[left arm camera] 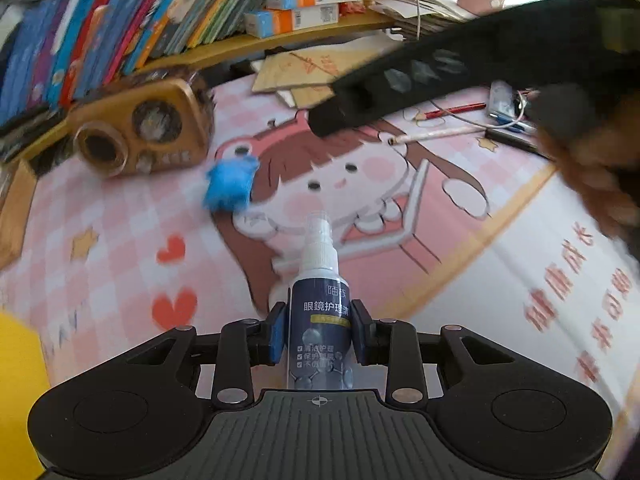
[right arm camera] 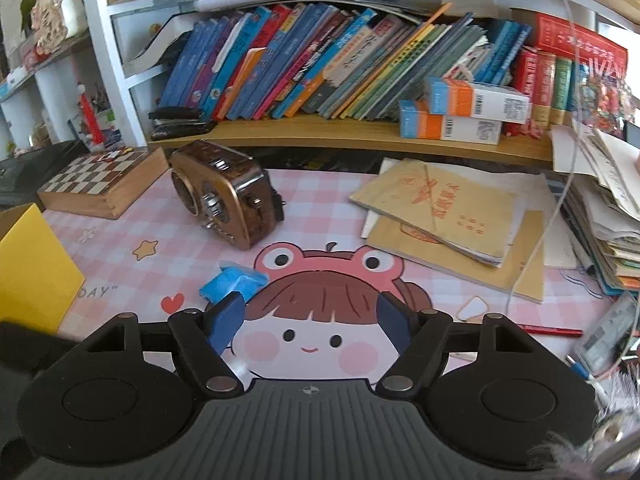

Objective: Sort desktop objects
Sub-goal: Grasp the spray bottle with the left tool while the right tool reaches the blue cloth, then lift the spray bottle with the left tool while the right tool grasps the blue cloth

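The left claw (left arm camera: 319, 330) is clamped on a small spray bottle (left arm camera: 320, 312), its blue pads pressed against the dark label on either side, the white nozzle pointing forward and away from the camera. The bottle is held above a pink checked desk mat (left arm camera: 120, 240) printed with a cartoon girl in a frog hat. Beyond the nozzle, a crumpled blue object (left arm camera: 230, 184) lies on the mat, blurred in this view, and farther left sits a brown retro radio (left arm camera: 140, 136). A dark arm or sleeve (left arm camera: 460, 64) crosses the upper right of the left wrist view, above a red pencil (left arm camera: 456, 110) lying on the mat.

The right claw (right arm camera: 312, 320) hangs with its two fingers well apart and nothing between them, above the cartoon girl's face on the mat (right arm camera: 320, 208). The blue object (right arm camera: 234, 282) lies on the mat just beyond the left-hand finger as seen from this camera; whether it touches that finger cannot be told. Behind it stands the radio (right arm camera: 224, 196), with a wooden chessboard box (right arm camera: 104, 180) to its left and a yellow box (right arm camera: 32, 264) at the left edge of the desk. Tan paper notebooks (right arm camera: 448, 216) are stacked at the right of the mat, and the red pencil (right arm camera: 554, 331) lies near the right finger. A shelf (right arm camera: 320, 132) at the back carries a row of leaning books (right arm camera: 320, 60) and two blue-and-orange cartons (right arm camera: 460, 116).
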Tool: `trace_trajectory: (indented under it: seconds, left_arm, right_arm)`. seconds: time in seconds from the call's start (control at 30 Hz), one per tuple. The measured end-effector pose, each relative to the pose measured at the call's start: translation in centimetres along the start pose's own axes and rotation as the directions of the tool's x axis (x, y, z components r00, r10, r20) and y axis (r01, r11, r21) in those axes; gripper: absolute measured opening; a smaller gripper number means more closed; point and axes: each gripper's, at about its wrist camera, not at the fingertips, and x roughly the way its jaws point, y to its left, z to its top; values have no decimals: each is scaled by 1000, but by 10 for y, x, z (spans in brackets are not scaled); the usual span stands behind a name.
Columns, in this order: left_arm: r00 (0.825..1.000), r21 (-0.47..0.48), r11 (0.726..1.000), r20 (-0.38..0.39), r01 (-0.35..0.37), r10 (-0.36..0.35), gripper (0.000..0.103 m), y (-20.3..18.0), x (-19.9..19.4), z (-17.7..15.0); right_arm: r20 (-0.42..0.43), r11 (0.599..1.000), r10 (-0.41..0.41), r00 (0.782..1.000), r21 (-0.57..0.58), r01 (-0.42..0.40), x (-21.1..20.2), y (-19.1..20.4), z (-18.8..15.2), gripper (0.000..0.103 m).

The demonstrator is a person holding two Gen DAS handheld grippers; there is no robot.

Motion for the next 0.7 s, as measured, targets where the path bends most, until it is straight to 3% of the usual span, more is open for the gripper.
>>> trace_trajectory:
  seconds: [0.17,0.37,0.7]
  left_arm:
    - [1000,-183,983,5,-19,21,31,7,-25,-34]
    - [992,-454,889,71,-62,105,31,34,-49,-66]
    - [983,-560,827,121,-47,138,31,39,-69,-77]
  right_arm:
    - [-14,999,22,1000,-39,-22,13,6,0,76]
    - [-45,989,60,997,-133,-66,40,23,0,83]
    - [-51,961,93,994,-258,-103,81,59,5,82]
